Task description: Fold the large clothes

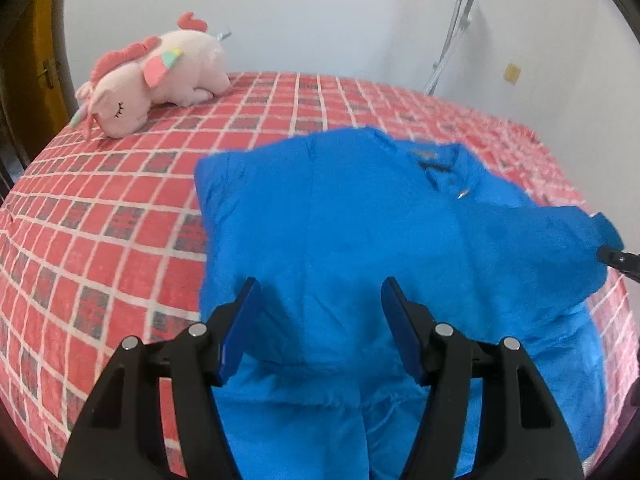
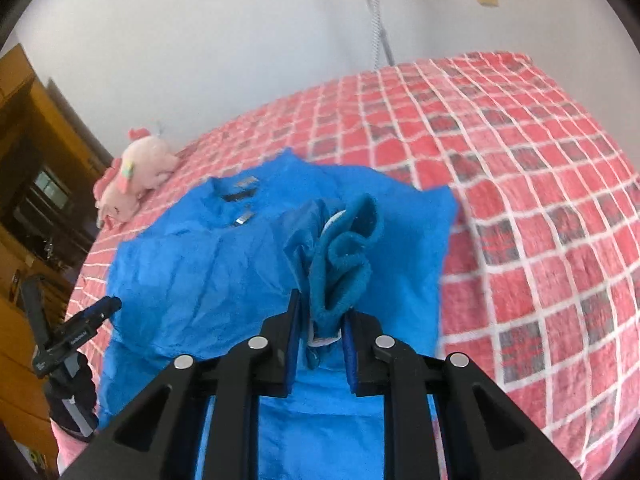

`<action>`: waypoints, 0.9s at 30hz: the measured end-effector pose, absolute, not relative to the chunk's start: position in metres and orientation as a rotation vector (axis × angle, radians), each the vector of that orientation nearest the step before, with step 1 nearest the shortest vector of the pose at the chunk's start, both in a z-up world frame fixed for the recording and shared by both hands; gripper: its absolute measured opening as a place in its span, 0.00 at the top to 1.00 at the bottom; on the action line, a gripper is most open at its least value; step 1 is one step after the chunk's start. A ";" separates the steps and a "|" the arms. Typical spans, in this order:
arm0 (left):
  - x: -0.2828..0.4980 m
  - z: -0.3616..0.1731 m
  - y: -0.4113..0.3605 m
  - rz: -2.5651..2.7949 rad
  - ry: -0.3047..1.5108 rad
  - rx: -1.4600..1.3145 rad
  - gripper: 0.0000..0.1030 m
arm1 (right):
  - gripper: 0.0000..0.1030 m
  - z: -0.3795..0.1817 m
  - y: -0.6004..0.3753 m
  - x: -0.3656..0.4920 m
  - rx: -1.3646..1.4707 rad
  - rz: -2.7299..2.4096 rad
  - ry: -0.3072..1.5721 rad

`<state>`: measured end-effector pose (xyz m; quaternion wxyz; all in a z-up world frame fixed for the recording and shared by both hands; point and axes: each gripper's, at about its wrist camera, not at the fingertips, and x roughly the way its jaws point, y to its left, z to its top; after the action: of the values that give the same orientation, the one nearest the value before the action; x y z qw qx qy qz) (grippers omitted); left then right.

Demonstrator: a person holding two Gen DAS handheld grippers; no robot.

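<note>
A bright blue jacket [image 1: 360, 216] lies on a bed with a red checked cover [image 1: 100, 220]; its collar points to the far side. My left gripper [image 1: 320, 292] is open and empty, hovering over the jacket's lower middle. My right gripper [image 2: 322, 308] is shut on a bunched blue cuff of the sleeve [image 2: 344, 256] and holds it above the jacket [image 2: 192, 272]. The right gripper's tip shows at the right edge of the left wrist view [image 1: 616, 256]. The left gripper also shows at the lower left of the right wrist view [image 2: 108, 306].
A pink plush unicorn [image 1: 156, 80] lies at the far left of the bed, also in the right wrist view [image 2: 136, 176]. A white wall with a hanging hose [image 2: 376, 16] is behind. Wooden furniture [image 2: 28, 168] stands left of the bed.
</note>
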<state>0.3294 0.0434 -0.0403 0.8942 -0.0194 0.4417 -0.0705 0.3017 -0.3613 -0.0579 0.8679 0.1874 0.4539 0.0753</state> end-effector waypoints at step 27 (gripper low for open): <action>0.359 -0.048 0.001 -0.185 0.989 -0.034 0.39 | 0.63 -0.058 -0.321 0.319 0.173 0.123 0.920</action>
<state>0.3591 0.0013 -0.0480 0.8760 -0.0163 0.4738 -0.0886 0.3193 -0.3205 -0.0579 0.8905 0.0833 0.4433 0.0594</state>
